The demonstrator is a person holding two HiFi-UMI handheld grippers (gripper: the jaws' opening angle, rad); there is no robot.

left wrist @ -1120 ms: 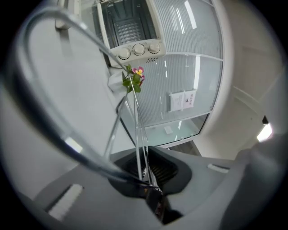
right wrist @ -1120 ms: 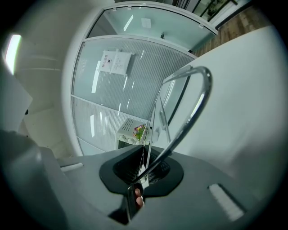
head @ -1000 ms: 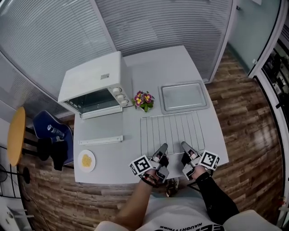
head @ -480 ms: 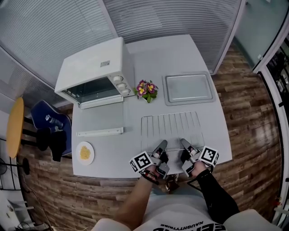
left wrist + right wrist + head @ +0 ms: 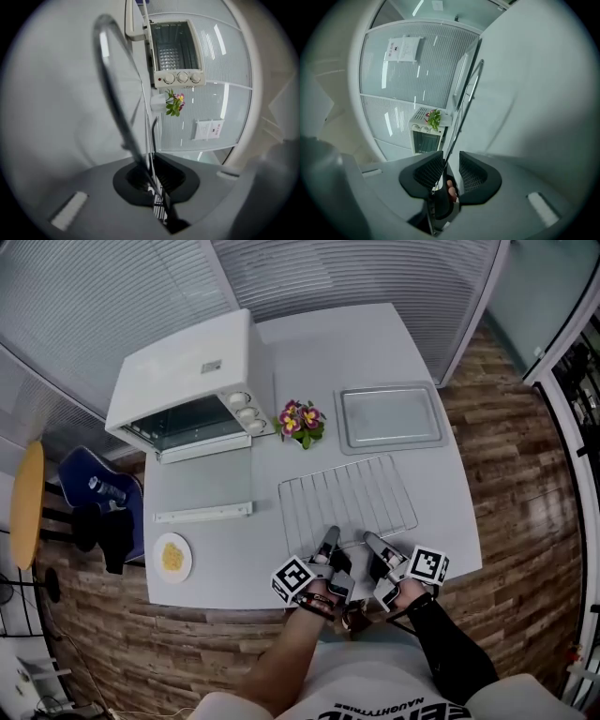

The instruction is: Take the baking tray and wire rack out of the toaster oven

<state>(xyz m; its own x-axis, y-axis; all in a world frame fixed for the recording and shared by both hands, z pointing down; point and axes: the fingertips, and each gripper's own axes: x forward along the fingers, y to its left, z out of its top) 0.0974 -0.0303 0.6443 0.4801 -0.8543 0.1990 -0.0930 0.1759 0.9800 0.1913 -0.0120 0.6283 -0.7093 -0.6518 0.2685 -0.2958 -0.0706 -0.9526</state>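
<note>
Evidently my right gripper (image 5: 368, 541) has just been releasing the silver wire rack (image 5: 349, 500), left gripper (image 5: 330, 534) clamping it: set-down nearly complete.

Shirt (image 5: 375, 706): upside-down print, apparently "NAUGHTYRISE". Small label (image 5: 211, 367) on the toaster oven (image 5: 169, 381) top: illegible. Paper notice (image 5: 208, 129) on the glass partition (image 5: 220, 56): print too small to read.

Thin shiny wire rack (image 5: 347, 501), dull metal baking tray (image 5: 390, 418), smooth matt table (image 5: 337, 348).
</note>
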